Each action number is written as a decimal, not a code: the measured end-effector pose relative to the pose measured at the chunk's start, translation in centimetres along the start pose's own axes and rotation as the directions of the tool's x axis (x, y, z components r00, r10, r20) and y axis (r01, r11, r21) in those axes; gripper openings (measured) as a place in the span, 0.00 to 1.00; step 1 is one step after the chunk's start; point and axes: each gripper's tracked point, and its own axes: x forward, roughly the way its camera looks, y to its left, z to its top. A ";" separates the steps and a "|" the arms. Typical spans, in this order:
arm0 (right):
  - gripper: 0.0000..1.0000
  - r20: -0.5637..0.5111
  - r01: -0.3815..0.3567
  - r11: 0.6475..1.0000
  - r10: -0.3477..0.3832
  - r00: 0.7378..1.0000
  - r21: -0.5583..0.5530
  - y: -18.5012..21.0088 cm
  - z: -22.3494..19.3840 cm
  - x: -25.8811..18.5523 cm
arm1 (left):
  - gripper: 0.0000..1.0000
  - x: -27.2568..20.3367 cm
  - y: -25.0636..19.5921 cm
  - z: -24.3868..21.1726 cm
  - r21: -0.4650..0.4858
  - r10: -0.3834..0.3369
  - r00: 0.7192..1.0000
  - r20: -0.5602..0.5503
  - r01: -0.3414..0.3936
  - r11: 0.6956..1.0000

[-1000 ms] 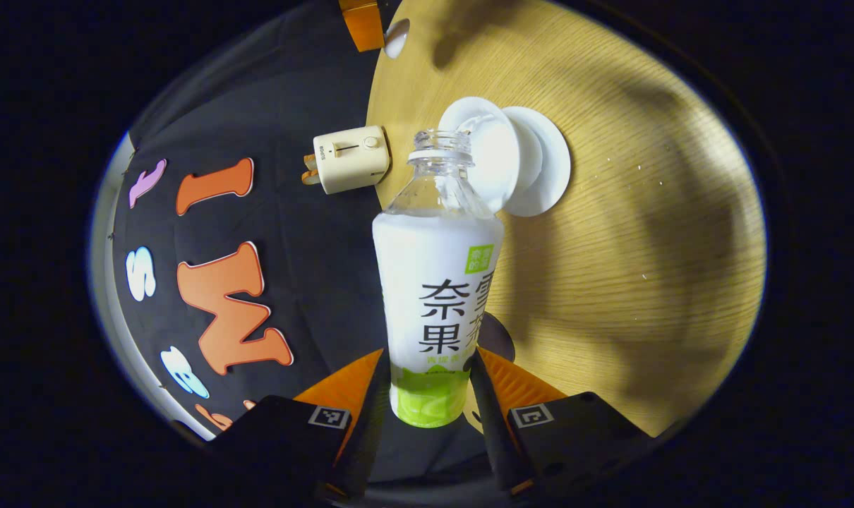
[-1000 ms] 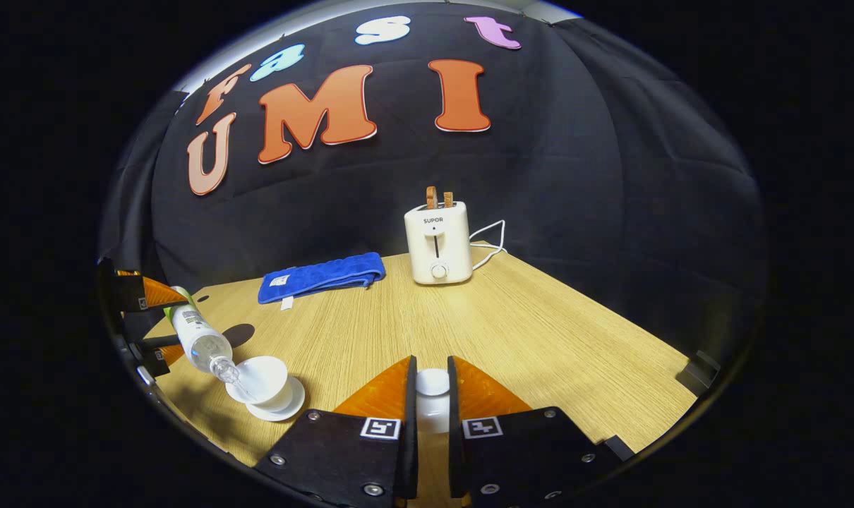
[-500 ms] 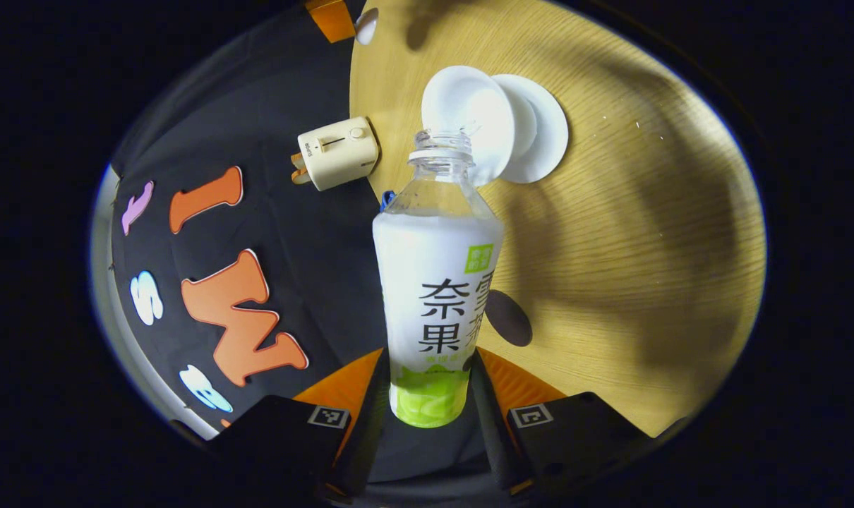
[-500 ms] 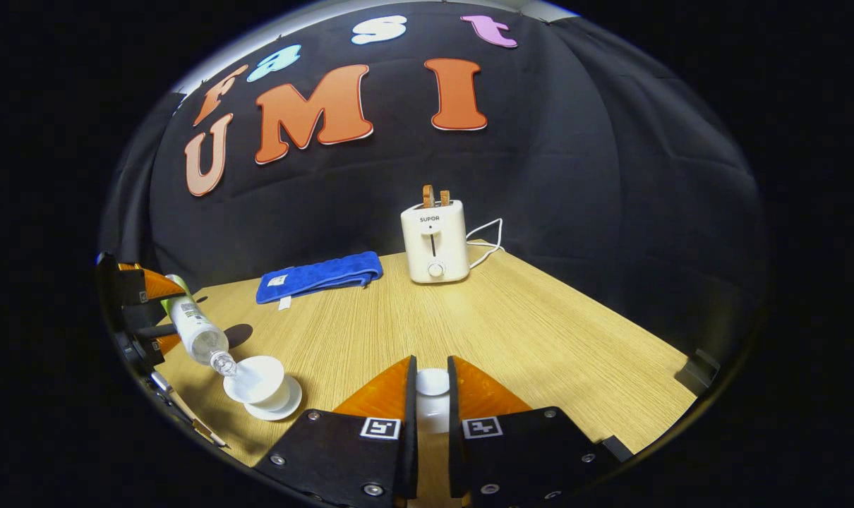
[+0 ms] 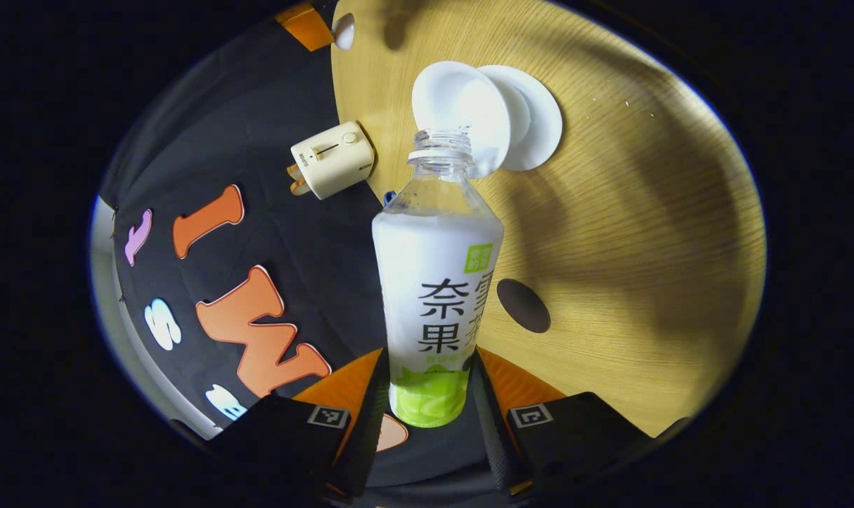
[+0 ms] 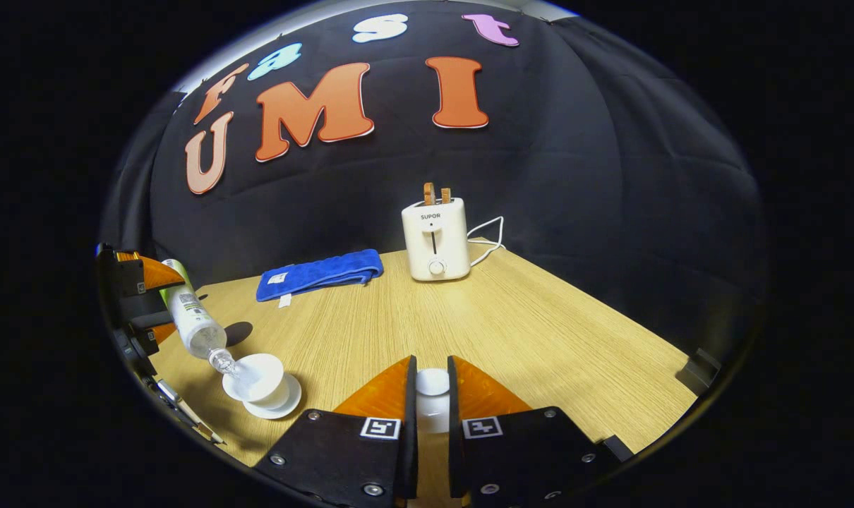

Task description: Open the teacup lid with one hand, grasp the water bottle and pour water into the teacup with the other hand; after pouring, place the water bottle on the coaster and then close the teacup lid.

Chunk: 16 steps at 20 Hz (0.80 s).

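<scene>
Left gripper [image 5: 427, 367] clamping water bottle [image 5: 435, 282] tipped over teacup [image 6: 256, 374], right gripper [image 6: 432, 384] apparently pinching lid [image 6: 432, 382], table edge near.

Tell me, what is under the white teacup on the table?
A white saucer sits under the teacup. Its middle is covered by the cup, and the table beneath it is hidden.

Water bottle [image 6: 190, 317] now less steeply tipped, mouth drawn back toward the teacup [image 6: 255, 372] rim.
</scene>
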 end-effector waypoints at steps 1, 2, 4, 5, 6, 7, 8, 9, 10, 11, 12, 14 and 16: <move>0.17 -0.002 0.002 1.000 -0.002 1.000 0.002 -0.1 0.0 0.0 | 0.65 0.0 0.1 0.1 0.009 0.002 1.000 0.007 -0.002 1.000; 0.18 -0.001 0.004 1.000 -0.004 1.000 0.003 -0.1 0.0 0.0 | 0.65 0.0 0.2 0.1 0.017 0.003 1.000 0.007 -0.003 1.000; 0.17 0.001 0.002 1.000 -0.002 1.000 0.001 0.0 0.1 -0.1 | 0.66 -0.1 0.4 0.1 0.033 0.011 1.000 -0.001 -0.011 0.999; 0.17 0.001 0.000 1.000 0.000 1.000 -0.002 0.1 0.0 -0.1 | 0.66 -0.2 0.3 0.1 0.036 0.007 1.000 -0.002 -0.007 0.999; 0.17 -0.001 -0.002 1.000 0.002 1.000 -0.004 0.1 0.0 -0.1 | 0.65 -0.1 0.5 0.0 0.040 0.007 1.000 -0.005 -0.006 0.999; 0.18 -0.003 -0.004 1.000 0.004 1.000 -0.005 0.2 0.0 -0.1 | 0.65 -0.1 0.5 0.0 0.047 0.007 1.000 -0.010 -0.007 0.999; 0.17 -0.004 -0.005 1.000 0.005 1.000 -0.006 0.2 -0.1 -0.1 | 0.66 0.0 0.5 0.0 0.050 0.006 1.000 -0.011 -0.006 0.999; 0.18 -0.005 -0.004 1.000 0.004 1.000 -0.007 0.2 -0.1 -0.1 | 0.66 0.0 0.7 0.0 0.054 0.014 1.000 -0.009 -0.013 0.998; 0.18 -0.005 -0.003 1.000 0.003 1.000 -0.006 0.1 -0.1 0.0 | 0.66 -0.2 0.6 0.0 0.055 0.013 1.000 -0.009 -0.013 0.998; 0.18 -0.005 -0.002 1.000 0.002 1.000 -0.005 0.1 -0.1 0.0 | 0.68 -0.1 0.4 0.1 0.050 0.005 1.000 -0.006 -0.005 0.999; 0.18 -0.004 -0.001 1.000 0.001 1.000 -0.004 0.0 -0.1 0.0 | 0.65 -0.2 0.6 0.0 0.054 0.008 1.000 -0.009 -0.007 0.999; 0.18 -0.002 0.001 1.000 -0.001 1.000 -0.002 -0.1 0.0 -0.2 | 0.66 -0.2 0.6 0.1 0.058 0.008 1.000 -0.010 -0.008 0.998; 0.18 -0.002 0.003 1.000 -0.003 1.000 0.000 -0.2 0.0 -0.1 | 0.66 -0.2 1.0 0.2 0.078 0.025 1.000 -0.010 -0.024 0.997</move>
